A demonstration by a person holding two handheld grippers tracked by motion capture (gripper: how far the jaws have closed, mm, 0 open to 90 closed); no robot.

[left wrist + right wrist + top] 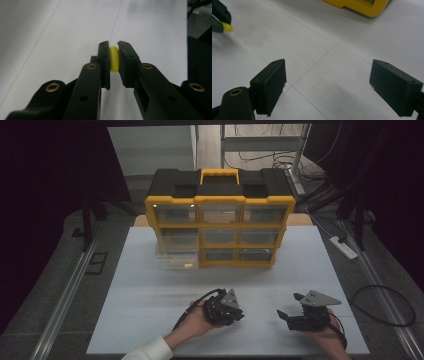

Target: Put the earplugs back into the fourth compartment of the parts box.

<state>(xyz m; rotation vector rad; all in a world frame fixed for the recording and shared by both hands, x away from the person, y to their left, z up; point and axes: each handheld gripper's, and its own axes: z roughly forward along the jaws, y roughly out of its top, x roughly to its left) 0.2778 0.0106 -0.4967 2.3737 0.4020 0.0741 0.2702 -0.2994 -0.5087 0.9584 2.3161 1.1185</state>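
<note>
My left gripper (114, 51) is shut on a small yellow rounded piece (113, 58), pinched between its two black jaws just above the white tabletop. In the high view the left gripper (239, 314) sits near the table's front middle, held in a hand. The right gripper (285, 315) rests to its right at the front, jaws wide apart with nothing between them (328, 80). From the right gripper view the yellow piece (227, 28) shows at the far left in the other gripper's tip. A yellow and black drawer organizer (219, 217) stands at the back of the table, with its lower left clear drawer (177, 261) pulled out.
The white table (150, 295) lies open between the grippers and the organizer. A corner of the organizer's yellow frame (362, 6) shows in the right gripper view. Cables (385, 305) and a power strip (343, 246) lie on the floor to the right.
</note>
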